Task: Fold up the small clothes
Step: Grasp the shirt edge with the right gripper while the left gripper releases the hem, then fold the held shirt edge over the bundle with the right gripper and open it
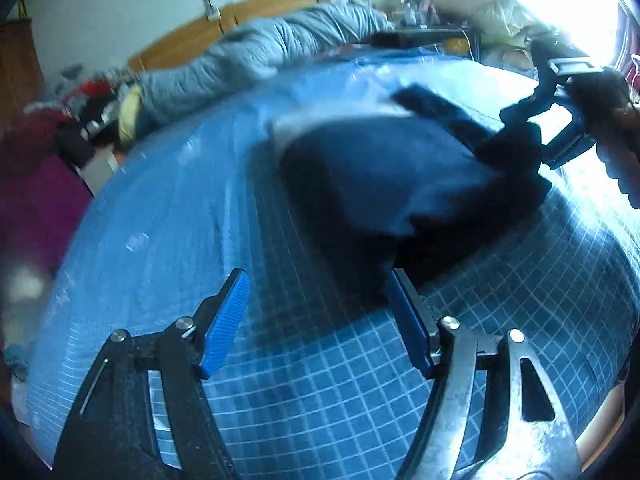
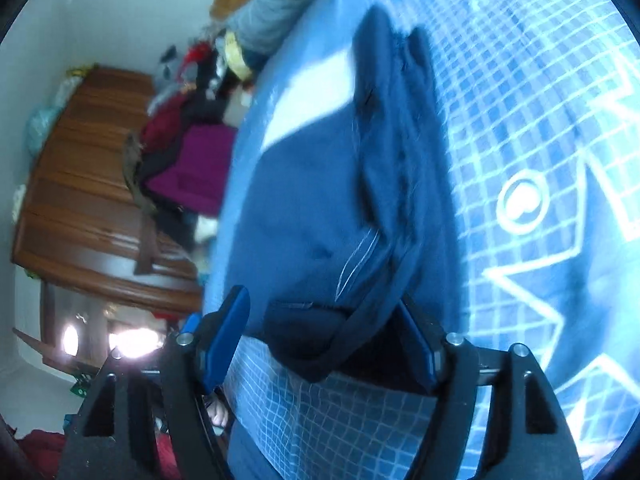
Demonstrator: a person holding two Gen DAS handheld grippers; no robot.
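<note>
While both claws stand released, dark blue garment (image 1: pixel 384 168) lying folded on blue checked bedcover (image 1: pixel 160 240), left gripper (image 1: pixel 316 320) spread just short of its edge, right gripper (image 2: pixel 324 340) straddling its near corner, pads clear of cloth.
</note>
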